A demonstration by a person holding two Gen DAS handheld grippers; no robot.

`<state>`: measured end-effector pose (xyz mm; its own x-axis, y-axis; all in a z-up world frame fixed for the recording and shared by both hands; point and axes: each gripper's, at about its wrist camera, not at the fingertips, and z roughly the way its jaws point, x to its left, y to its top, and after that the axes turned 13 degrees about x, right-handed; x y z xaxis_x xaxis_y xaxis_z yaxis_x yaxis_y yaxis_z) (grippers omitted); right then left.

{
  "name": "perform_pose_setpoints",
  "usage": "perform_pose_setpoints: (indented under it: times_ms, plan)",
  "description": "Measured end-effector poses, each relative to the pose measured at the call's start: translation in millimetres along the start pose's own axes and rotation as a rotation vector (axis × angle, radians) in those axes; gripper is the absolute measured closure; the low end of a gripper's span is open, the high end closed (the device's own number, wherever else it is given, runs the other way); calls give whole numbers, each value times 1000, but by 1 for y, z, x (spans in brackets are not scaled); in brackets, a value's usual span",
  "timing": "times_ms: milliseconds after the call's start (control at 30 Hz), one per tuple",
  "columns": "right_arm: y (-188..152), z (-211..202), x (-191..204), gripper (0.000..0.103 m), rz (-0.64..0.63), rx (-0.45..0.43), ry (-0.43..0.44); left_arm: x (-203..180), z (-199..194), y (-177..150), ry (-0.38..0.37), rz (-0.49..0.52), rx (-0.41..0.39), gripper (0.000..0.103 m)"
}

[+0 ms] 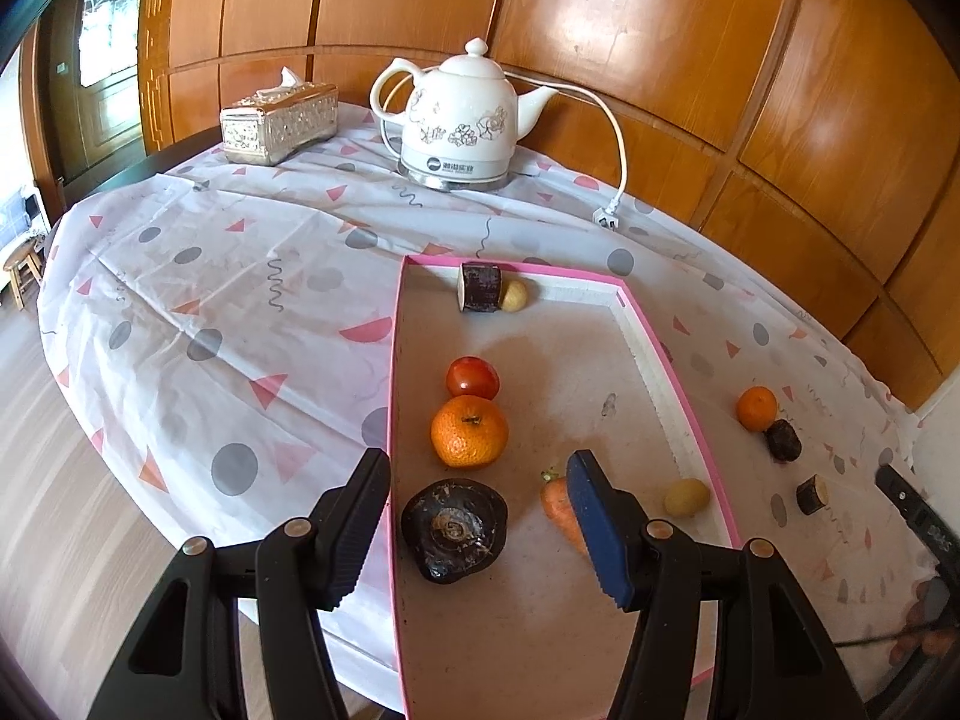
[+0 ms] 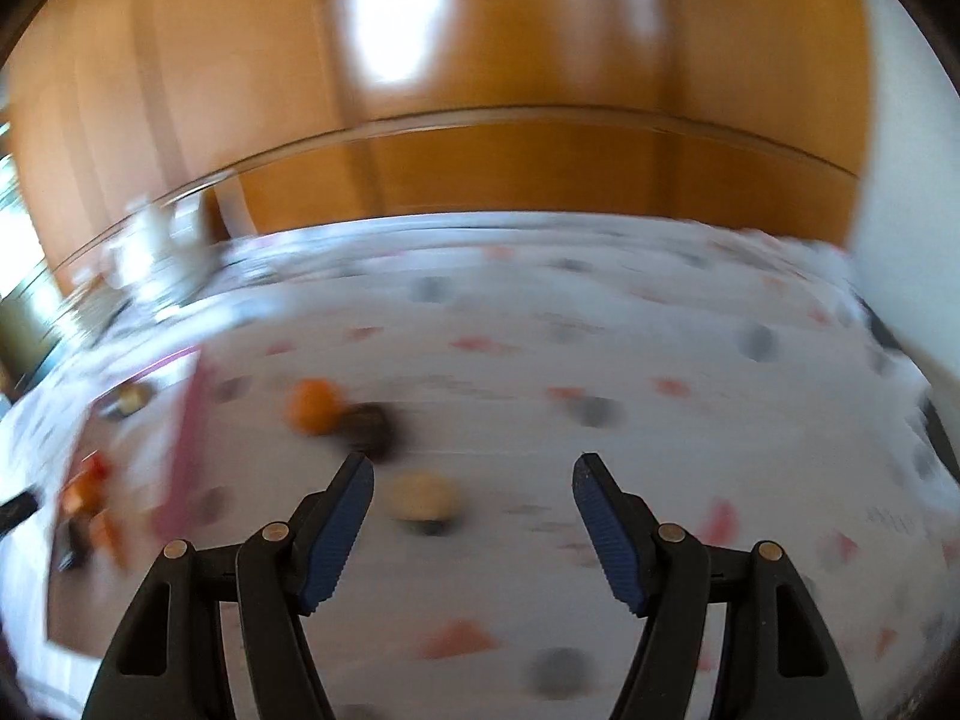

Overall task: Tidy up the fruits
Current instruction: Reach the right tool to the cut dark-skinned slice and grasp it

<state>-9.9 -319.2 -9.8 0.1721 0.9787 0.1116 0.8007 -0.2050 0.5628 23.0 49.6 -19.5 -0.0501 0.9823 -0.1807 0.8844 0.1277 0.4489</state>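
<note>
My left gripper (image 1: pixel 480 516) released, jaws apart over pink tray (image 1: pixel 684 402), nothing held. Tray holds orange (image 1: pixel 469 431), tomato (image 1: pixel 472 377), carrot (image 1: pixel 557 504). My right gripper (image 2: pixel 471 516) released, empty; blurred orange (image 2: pixel 312 407) on cloth (image 2: pixel 600 360).

the whole right wrist view is smeared by motion: the orange (image 2: pixel 312 407), a dark piece (image 2: pixel 373 427) beside it and a pale round thing (image 2: pixel 423 497) are only blobs. in the left wrist view the carrot (image 1: pixel 558 501) is half hidden behind a finger.
</note>
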Motion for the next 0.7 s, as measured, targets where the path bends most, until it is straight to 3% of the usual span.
perform_pose_setpoints:
  times_ms: [167,367,500,600,700]
  plan:
    - [5,-1,63,33,-172,0,100,2,-1,-1,-3,-5,0,41]
    - [4,5,92,33,-236,5,117,7,-2,-1,-7,-20,-2,41]
    - [11,10,63,34,-146,13,82,9,-4,-1,-15,-24,-6,41]
    - [11,26,28,34,-81,47,-28,9,-6,-1,-17,-21,-13,41]
    - [11,47,-2,34,-19,118,-82,9,-6,-1,-26,-22,-14,39]
